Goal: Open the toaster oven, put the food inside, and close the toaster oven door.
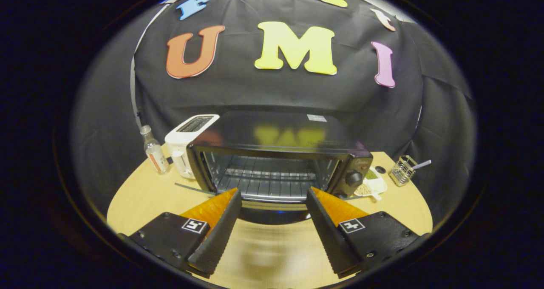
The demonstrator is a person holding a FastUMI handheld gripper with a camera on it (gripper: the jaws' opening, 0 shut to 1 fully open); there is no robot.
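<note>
The black toaster oven stands at the back of the round wooden table. Its door hangs open, folded down toward me, and the wire rack inside is bare. My gripper is open, a little above the table, with its fingertips level with the lowered door's near edge, one on each side. Nothing is held between the fingers. A white dish with pale grains and something green lies just right of the oven, beside its knob.
A white slot toaster stands against the oven's left side, with a small clear bottle further left. A wire basket holding a utensil sits at the table's right rim. Bare tabletop lies under the fingers.
</note>
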